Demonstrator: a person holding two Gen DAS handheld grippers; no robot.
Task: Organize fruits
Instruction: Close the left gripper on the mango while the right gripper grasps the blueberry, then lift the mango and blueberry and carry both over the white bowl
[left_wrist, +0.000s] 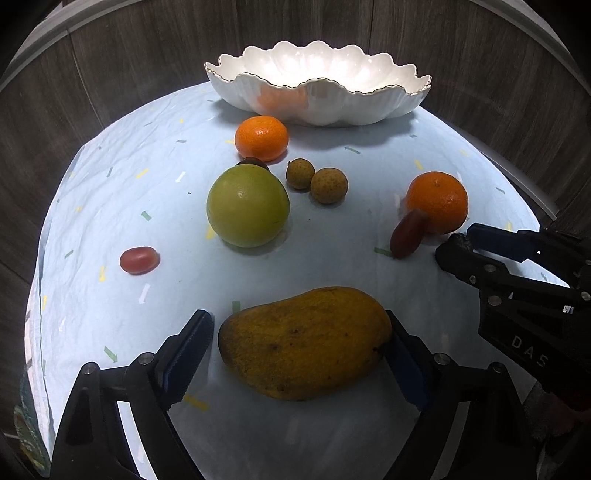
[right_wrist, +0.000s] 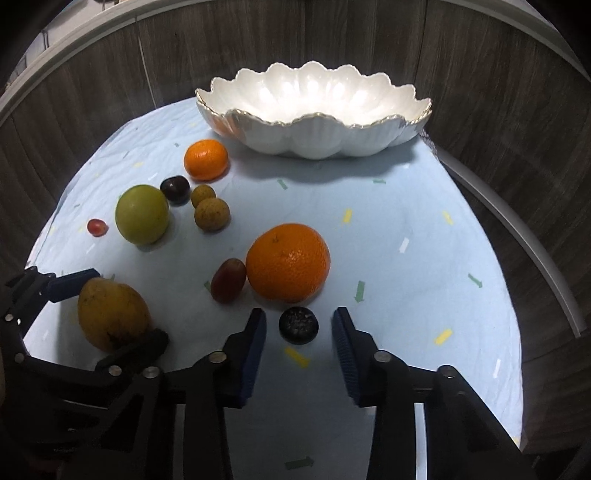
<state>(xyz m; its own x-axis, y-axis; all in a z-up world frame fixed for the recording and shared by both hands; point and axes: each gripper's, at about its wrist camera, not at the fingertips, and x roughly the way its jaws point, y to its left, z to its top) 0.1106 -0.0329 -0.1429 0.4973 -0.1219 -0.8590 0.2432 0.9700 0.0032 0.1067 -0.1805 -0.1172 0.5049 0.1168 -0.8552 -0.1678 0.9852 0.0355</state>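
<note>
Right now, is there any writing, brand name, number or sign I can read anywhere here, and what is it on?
"DAS": pale raised letters on the black body of the right tool, seen from the left wrist view; the word runs out of the picture, so more letters may follow.
The pale blue tablecloth carries only small coloured arrows and dashes, no words.
The white bowl and the fruits show no labels or stickers.

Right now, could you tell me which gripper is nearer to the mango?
Left. The left gripper straddles the mango, one finger at each end. The right gripper is off to the side, around a small dark fruit.
</note>
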